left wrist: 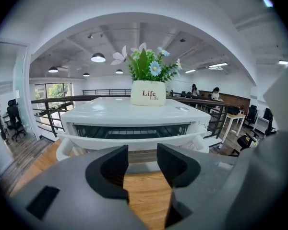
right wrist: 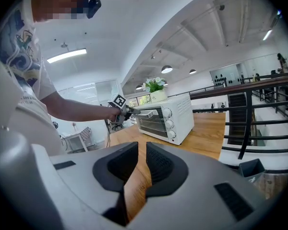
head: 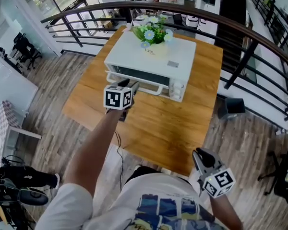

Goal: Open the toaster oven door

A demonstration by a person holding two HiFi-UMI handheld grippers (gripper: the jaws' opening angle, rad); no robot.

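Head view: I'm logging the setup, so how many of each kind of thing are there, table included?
Table: 1
Toaster oven: 1
Flower pot: 1
Hand-held grippers: 2
Total: 5

Open-plan office on mezzanine: black railing (head: 206, 16), office chairs (head: 25, 51), ppl (left wrist: 215, 94) at desks in bkgd.

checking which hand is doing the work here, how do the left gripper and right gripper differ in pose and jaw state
The left gripper is reached out close to the door handle of the toaster oven; the right gripper hangs back by the person's body, past the near edge of the table. The left gripper's jaws stand well apart; the right gripper's leave only a narrow gap. Both hold nothing.
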